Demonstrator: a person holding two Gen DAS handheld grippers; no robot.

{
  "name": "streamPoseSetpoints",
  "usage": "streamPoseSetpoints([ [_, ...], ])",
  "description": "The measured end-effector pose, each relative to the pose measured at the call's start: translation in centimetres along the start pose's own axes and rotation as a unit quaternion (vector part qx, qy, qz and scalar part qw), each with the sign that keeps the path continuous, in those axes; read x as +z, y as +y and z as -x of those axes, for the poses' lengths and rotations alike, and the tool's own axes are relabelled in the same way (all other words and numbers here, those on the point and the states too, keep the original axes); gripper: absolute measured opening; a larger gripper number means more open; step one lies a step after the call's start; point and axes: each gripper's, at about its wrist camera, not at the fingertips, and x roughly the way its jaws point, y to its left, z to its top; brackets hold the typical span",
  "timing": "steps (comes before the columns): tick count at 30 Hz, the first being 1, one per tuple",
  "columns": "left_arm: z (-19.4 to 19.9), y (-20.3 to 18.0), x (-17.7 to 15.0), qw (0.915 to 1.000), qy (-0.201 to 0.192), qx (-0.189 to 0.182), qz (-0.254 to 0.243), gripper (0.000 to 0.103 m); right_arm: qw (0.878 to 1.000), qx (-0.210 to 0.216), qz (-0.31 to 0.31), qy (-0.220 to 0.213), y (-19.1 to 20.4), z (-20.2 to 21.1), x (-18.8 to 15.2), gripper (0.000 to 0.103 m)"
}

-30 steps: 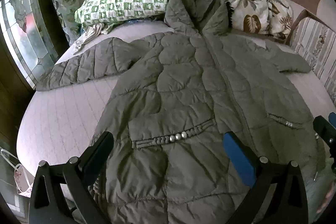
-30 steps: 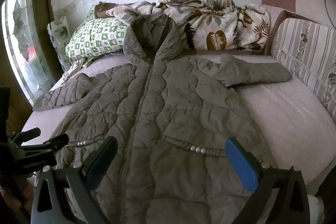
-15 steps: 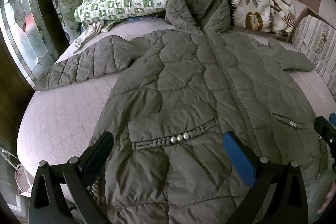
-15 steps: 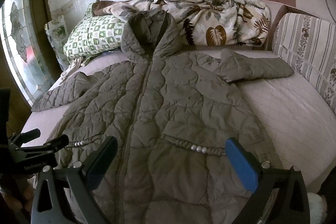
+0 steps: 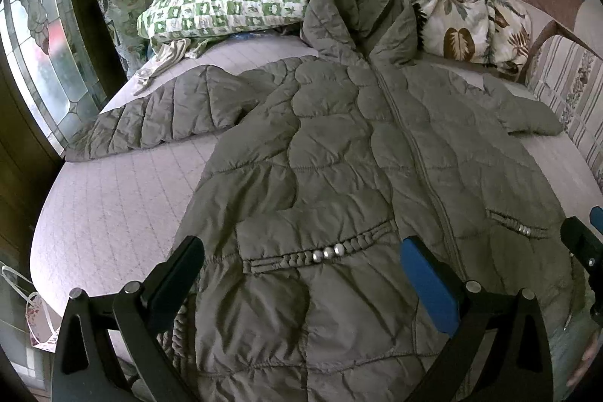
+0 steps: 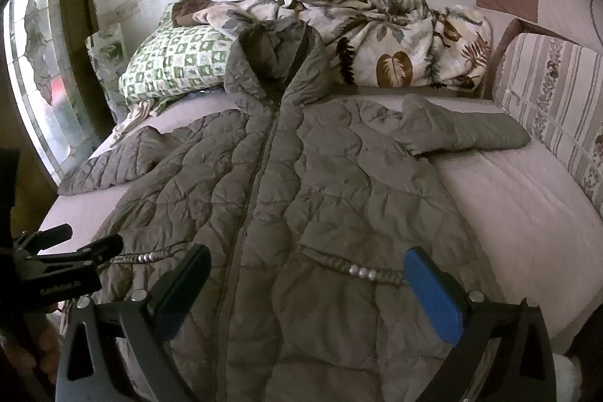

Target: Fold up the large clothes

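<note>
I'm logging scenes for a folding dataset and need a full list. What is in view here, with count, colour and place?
Quilted coat: one, olive-grey, spread flat front-up on the bed, sleeves out to both sides, hood toward the wall.
Bed: one, pale pink quilted cover, under the coat.
Checked pillow: one, green and white, at the head of the bed, left of the hood.
Leaf-print blanket: one, cream with brown leaves, bunched along the wall.
Striped cushion: one, beige floral stripes, along the bed's right side.
Stained-glass window: one, far left.
Left gripper: open, over the coat's hem.
Right gripper: open, over the hem.
</note>
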Motion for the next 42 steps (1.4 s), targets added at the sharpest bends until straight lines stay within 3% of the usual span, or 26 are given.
streamPoseSetpoints([
  [42,0.37,0.69,-0.05,0.9999,-0.006,0.005,0.010,0.103,1.000,-0.007,0.006,0.007,0.23,0.14,0.15,0.103],
])
